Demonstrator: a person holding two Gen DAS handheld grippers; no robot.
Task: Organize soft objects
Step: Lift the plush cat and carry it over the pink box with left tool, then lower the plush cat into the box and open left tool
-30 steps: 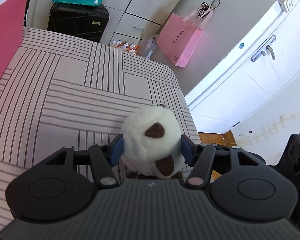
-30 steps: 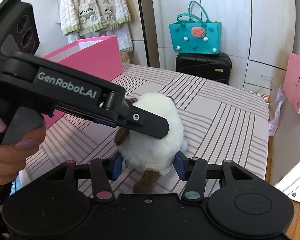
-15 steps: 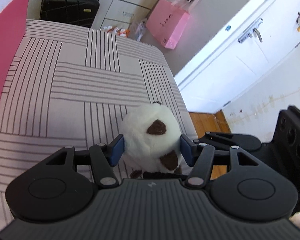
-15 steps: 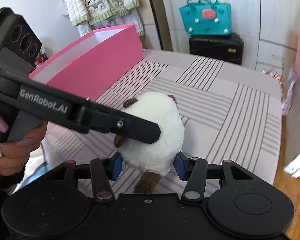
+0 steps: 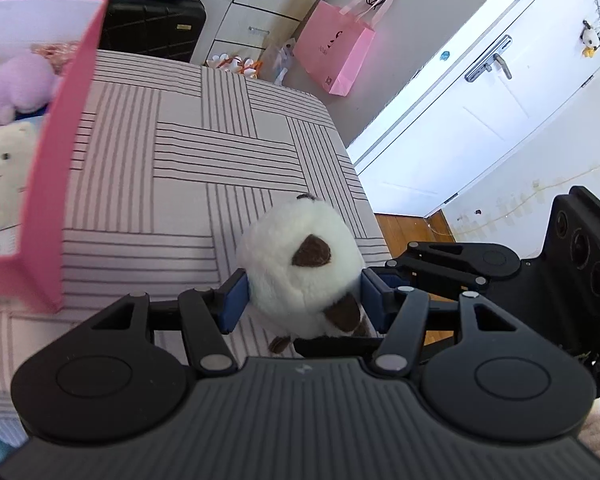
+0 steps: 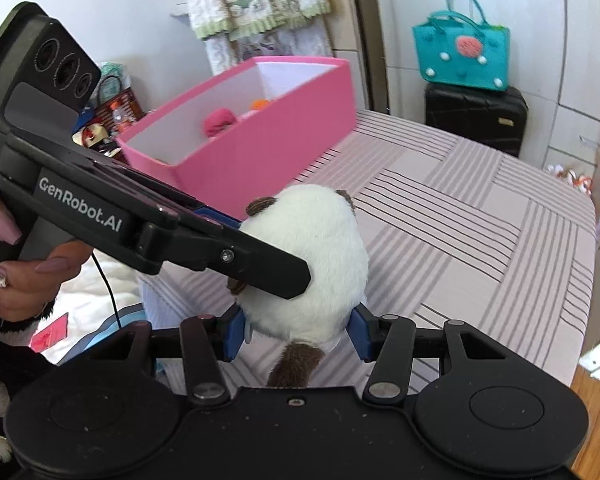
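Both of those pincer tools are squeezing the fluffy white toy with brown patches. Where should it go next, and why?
Probably across and over the open pink box. The left gripper and right gripper both clamp the fluffy white plush toy with brown patches above the striped bedcover, and the box, close by, already holds a lilac plush and a white plush.

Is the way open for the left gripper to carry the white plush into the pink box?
Probably yes: the left gripper grips the white plush beside the open-topped pink box, though the right gripper also grips it.

White-brown plush toy [image 5: 300, 276], pink box [image 6: 252, 140]
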